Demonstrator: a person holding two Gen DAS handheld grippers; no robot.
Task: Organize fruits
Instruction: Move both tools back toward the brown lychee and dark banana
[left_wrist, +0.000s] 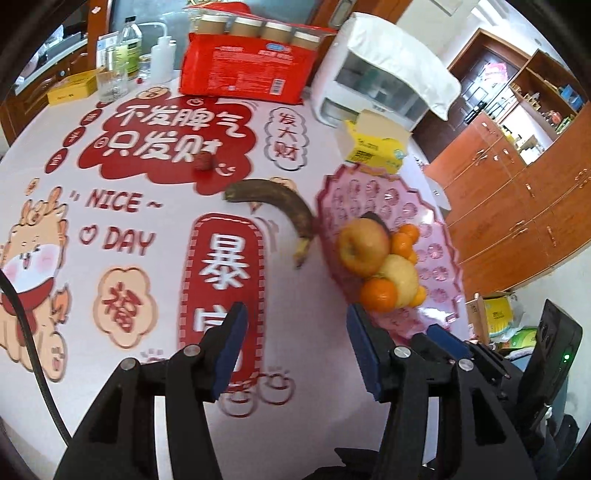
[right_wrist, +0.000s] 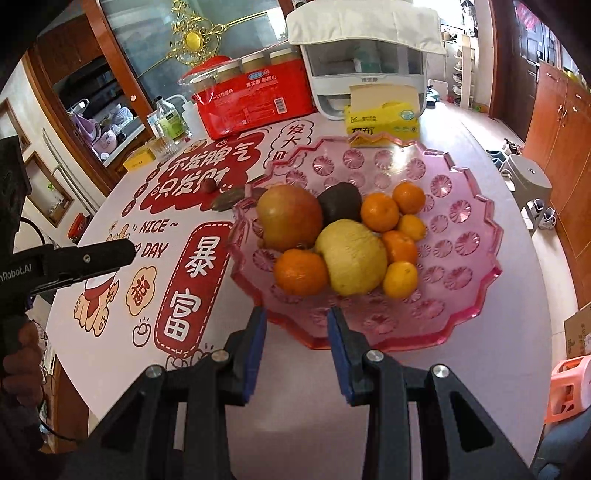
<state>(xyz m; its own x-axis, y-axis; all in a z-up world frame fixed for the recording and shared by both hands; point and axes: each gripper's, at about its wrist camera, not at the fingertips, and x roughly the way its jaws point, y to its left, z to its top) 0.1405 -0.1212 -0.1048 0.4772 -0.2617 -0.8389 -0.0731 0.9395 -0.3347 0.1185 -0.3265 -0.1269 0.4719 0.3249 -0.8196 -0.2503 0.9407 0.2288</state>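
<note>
A pink plastic fruit tray (right_wrist: 461, 221) holds an apple (right_wrist: 290, 218), a yellow pear (right_wrist: 351, 258), a dark fruit (right_wrist: 340, 201) and several oranges (right_wrist: 380, 212). The tray also shows in the left wrist view (left_wrist: 373, 192). A browned banana (left_wrist: 273, 206) lies on the table just left of the tray, and a small red fruit (left_wrist: 204, 161) lies farther back. My left gripper (left_wrist: 295, 339) is open and empty above the table, short of the banana. My right gripper (right_wrist: 295, 332) is open and empty at the tray's near rim.
A red package of cups (left_wrist: 251, 70), a white appliance (left_wrist: 376, 85), a yellow tissue box (left_wrist: 373, 144) and bottles (left_wrist: 127, 48) stand at the back of the patterned table (left_wrist: 110, 266). Wooden cabinets (left_wrist: 517, 192) stand to the right.
</note>
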